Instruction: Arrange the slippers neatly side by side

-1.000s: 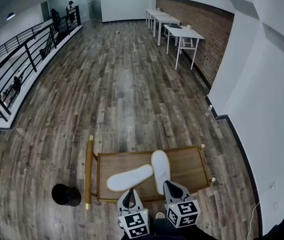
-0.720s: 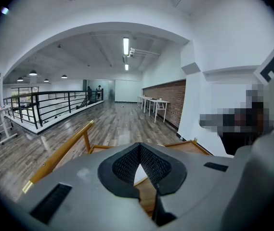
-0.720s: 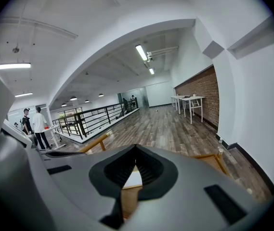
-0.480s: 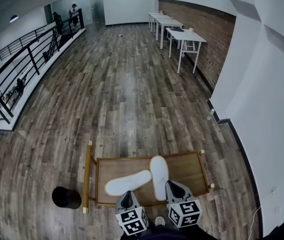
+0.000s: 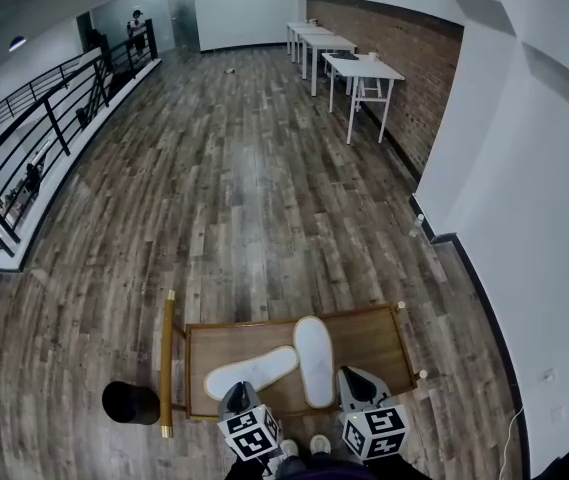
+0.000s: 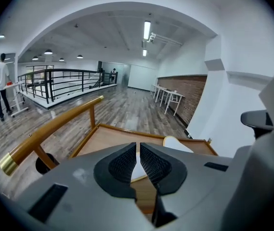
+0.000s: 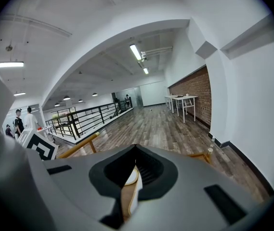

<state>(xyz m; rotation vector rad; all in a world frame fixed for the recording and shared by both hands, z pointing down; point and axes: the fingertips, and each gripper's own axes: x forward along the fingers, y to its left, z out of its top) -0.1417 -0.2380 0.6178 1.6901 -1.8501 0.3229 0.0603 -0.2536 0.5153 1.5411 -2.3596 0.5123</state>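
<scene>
Two white slippers lie on a low wooden cart (image 5: 364, 315). The left slipper (image 5: 252, 372) lies slanted, its toe against the right slipper (image 5: 314, 361), which points straight away from me. My left gripper (image 5: 236, 400) hovers at the cart's near edge by the slanted slipper's heel, shut and empty. In the left gripper view the jaws (image 6: 137, 146) meet, with a slipper (image 6: 177, 143) beyond them. My right gripper (image 5: 356, 386) sits just right of the straight slipper's heel. Its jaws (image 7: 136, 166) leave only a thin slit, through which a slipper (image 7: 131, 186) shows, apart from them.
The cart has a round wooden handle bar (image 5: 167, 363) on its left side. A black round object (image 5: 130, 402) stands on the plank floor beside it. A white wall (image 5: 524, 268) runs on the right, white tables (image 5: 359, 68) far back, a black railing (image 5: 34, 148) at the left.
My left gripper has sunk and slid left along the cart's near edge, rolling a little. The right gripper has drifted slightly right. Both slippers lie as before.
</scene>
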